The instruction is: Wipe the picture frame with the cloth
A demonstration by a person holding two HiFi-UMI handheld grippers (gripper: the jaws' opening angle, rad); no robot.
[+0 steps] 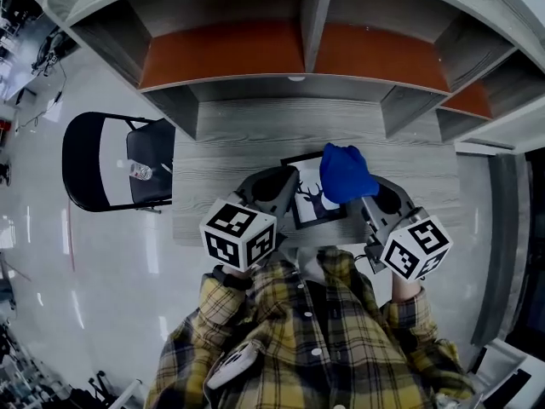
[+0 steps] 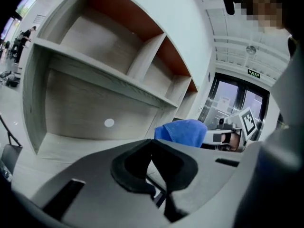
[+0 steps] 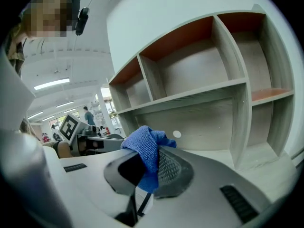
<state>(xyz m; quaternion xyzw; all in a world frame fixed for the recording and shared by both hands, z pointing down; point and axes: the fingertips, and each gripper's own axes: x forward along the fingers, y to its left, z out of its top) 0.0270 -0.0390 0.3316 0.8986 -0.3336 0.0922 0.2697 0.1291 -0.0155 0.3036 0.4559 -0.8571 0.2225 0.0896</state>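
Note:
A black picture frame (image 1: 313,201) with a deer print rests on the grey desk (image 1: 230,143) in front of me. My left gripper (image 1: 288,187) is at the frame's left edge, jaws shut on that edge, and a thin strip of the frame (image 2: 157,194) shows below the left gripper (image 2: 152,144). My right gripper (image 1: 362,198) is shut on a bunched blue cloth (image 1: 347,175), which lies over the frame's upper right corner. In the right gripper view the cloth (image 3: 147,146) bulges out above the right gripper (image 3: 149,165). The cloth (image 2: 183,131) also shows in the left gripper view.
A grey shelf unit (image 1: 306,49) with orange-brown back panels rises behind the desk. A black folding chair (image 1: 111,164) with a plastic bottle (image 1: 140,171) on its seat stands to the left. Glossy floor surrounds the desk.

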